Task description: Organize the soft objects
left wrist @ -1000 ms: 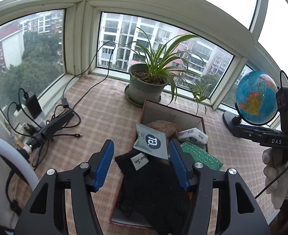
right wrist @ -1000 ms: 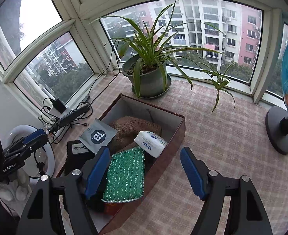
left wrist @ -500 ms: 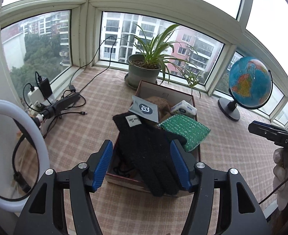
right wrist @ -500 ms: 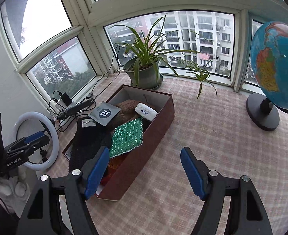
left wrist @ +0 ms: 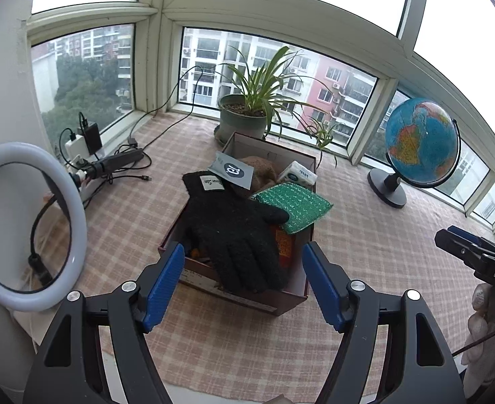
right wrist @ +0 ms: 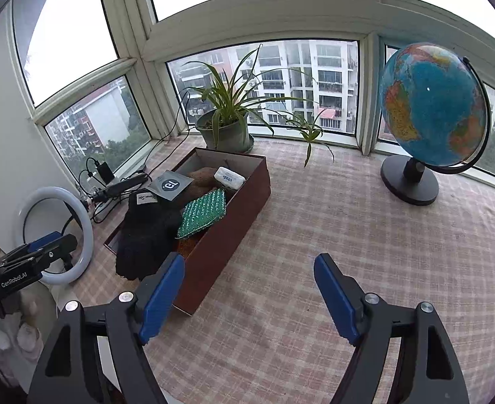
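Note:
A dark red cardboard box (left wrist: 283, 299) (right wrist: 227, 229) sits on the checked cloth, filled with soft things. A black knit glove (left wrist: 237, 232) (right wrist: 146, 235) drapes over its near end. A green scrub pad (left wrist: 293, 206) (right wrist: 202, 213), a white tissue pack (left wrist: 297, 176) (right wrist: 229, 178), a grey pouch (left wrist: 232, 170) (right wrist: 170, 185) and a brown woolly item (left wrist: 262, 168) lie inside. My left gripper (left wrist: 244, 284) hovers short of the box, its jaws opening with nothing held. My right gripper (right wrist: 249, 298) hangs over bare cloth right of the box, jaws opening, nothing between them.
A potted plant (left wrist: 244, 121) stands behind the box. A globe (left wrist: 419, 141) (right wrist: 432, 107) stands at the right. A ring light (left wrist: 28, 225), a power strip and cables (left wrist: 119, 161) crowd the left. A gloved hand (left wrist: 493, 330) holds the other gripper at the right edge.
Both grippers have pulled back from the box, which now looks smaller and farther. The glove lies left draped over the box's near end. Both sets of jaws stand wider.

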